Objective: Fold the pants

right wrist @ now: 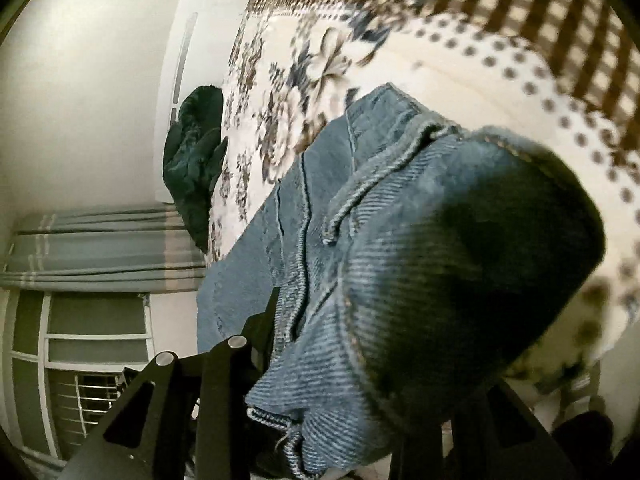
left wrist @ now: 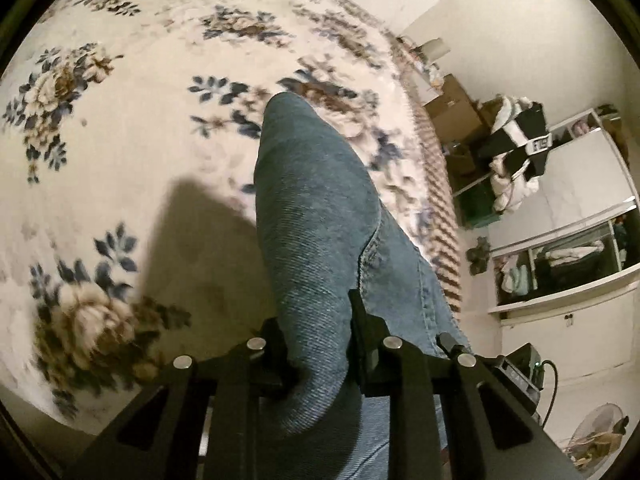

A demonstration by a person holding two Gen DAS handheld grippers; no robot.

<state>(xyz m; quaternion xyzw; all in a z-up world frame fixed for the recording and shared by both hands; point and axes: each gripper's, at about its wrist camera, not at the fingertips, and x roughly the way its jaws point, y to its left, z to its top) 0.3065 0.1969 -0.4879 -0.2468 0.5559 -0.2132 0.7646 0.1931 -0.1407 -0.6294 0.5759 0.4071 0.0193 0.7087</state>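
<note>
The blue denim pants [left wrist: 316,216] hang lifted over the floral bed cover [left wrist: 120,140]. My left gripper [left wrist: 320,344] is shut on a fold of the denim, which bulges up between its black fingers [left wrist: 362,332]. In the right wrist view the pants [right wrist: 400,240] fill the middle, with seams and a hem or waistband edge showing. My right gripper [right wrist: 340,344] is shut on the bunched denim; only its left finger [right wrist: 264,320] shows, the other is hidden under the cloth. The right gripper also shows far off in the left wrist view [left wrist: 520,148].
The bed's checkered brown edge [left wrist: 440,208] runs along the right. White wardrobes and shelves [left wrist: 580,240] stand beyond it. A dark green garment [right wrist: 196,168] lies at the bed's far side, near a curtain [right wrist: 100,248] and a window.
</note>
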